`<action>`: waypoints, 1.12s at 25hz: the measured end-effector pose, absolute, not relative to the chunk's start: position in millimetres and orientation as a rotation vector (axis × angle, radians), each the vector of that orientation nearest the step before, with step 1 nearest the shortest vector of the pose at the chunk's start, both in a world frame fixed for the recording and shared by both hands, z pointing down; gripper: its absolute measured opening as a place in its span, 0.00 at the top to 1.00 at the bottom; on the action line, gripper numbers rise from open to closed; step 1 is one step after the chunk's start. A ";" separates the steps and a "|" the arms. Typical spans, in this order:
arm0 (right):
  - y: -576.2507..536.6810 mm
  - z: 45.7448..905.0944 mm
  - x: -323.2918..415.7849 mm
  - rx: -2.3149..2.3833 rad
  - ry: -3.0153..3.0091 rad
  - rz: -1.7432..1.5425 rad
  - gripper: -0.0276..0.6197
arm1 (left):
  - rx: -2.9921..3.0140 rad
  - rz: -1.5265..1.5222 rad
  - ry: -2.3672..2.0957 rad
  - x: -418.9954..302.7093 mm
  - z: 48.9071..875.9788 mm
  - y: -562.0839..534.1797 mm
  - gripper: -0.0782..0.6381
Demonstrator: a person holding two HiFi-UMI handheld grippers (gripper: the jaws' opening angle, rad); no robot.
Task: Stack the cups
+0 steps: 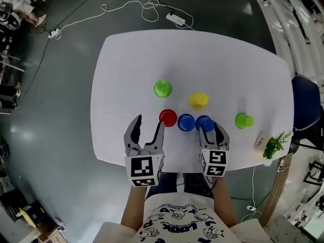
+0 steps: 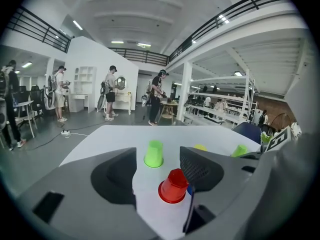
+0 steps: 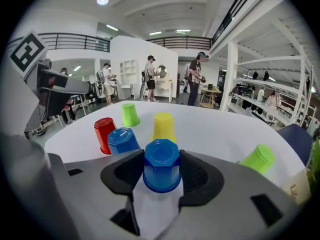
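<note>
R fingers (image 3: 200,176) clasp blue cup (image 3: 161,166); red cup (image 2: 174,186) by L fingers (image 2: 200,169)

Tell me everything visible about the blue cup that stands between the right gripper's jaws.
The blue cup looks like glossy plastic, tapered, with an eight-sided base. It stands upside down and upright, rim on the white table, base facing up. The right gripper has one jaw on each side of it, and both pads appear to lie against its walls. A second blue cup stands close on its left in the right gripper view; whether they touch I cannot tell. No dents or marks show.
</note>
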State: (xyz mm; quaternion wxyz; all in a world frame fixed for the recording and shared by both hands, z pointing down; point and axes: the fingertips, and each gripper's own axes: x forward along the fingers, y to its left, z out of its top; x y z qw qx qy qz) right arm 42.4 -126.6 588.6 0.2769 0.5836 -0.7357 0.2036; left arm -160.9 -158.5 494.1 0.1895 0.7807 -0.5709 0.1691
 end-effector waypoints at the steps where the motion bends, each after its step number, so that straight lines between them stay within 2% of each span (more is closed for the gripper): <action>1: -126.6 588.8 42.1 1.572 -1.973 0.547 0.59 | 2.197 0.477 -1.599 -160.6 495.3 -158.9 0.52; 8: -125.8 592.6 42.9 1.608 -1.949 0.554 0.59 | 2.203 0.465 -1.583 -161.1 499.8 -160.0 0.52; 11: -127.2 585.7 39.7 1.620 -1.983 0.566 0.47 | 2.203 0.458 -1.587 -164.3 497.6 -160.1 0.52; 14: -130.4 569.9 40.4 1.645 -2.008 0.547 0.43 | 2.205 0.451 -1.594 -167.9 493.0 -162.7 0.52; 23: -143.2 494.5 90.7 1.896 -1.970 0.449 0.41 | 2.289 0.385 -1.575 -145.5 450.3 -174.4 0.52; 28: -138.5 485.2 141.5 2.009 -1.863 0.429 0.40 | 2.352 0.367 -1.539 -112.6 435.0 -178.9 0.52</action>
